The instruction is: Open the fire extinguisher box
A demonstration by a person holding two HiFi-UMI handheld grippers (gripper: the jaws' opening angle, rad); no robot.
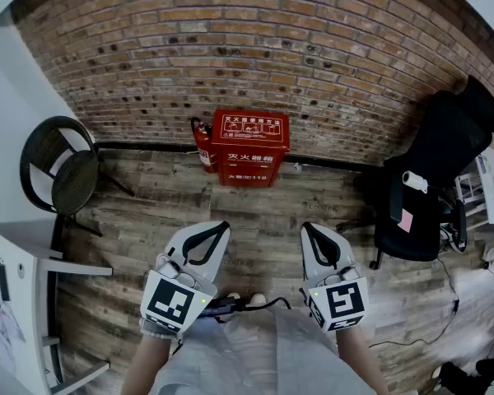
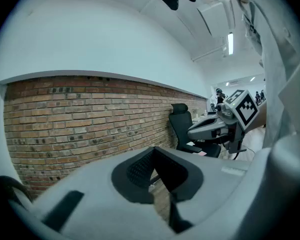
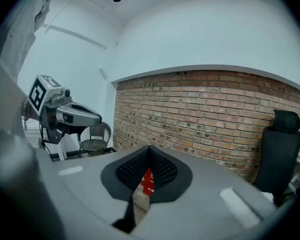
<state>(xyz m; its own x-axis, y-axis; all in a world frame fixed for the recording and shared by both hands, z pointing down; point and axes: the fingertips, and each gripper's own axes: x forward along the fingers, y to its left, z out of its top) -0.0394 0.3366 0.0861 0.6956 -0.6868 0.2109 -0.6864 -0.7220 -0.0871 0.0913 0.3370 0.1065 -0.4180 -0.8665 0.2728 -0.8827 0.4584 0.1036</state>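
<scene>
Found the fire extinguisher box [image 1: 249,149] on the floor [image 1: 255,216] against the brick wall [image 1: 230,39], extinguisher [image 1: 204,148] just left of it, round chair [image 1: 62,175] far left, office chair [image 1: 432,188] far right, left gripper [image 1: 221,225] and right gripper [image 1: 307,228] nearer.

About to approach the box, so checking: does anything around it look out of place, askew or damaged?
One thing: a red fire extinguisher stands outside the fire extinguisher box, just left of it in the head view, at the foot of the brick wall. The box itself sits upright and closed, with no visible damage or spill.
</scene>
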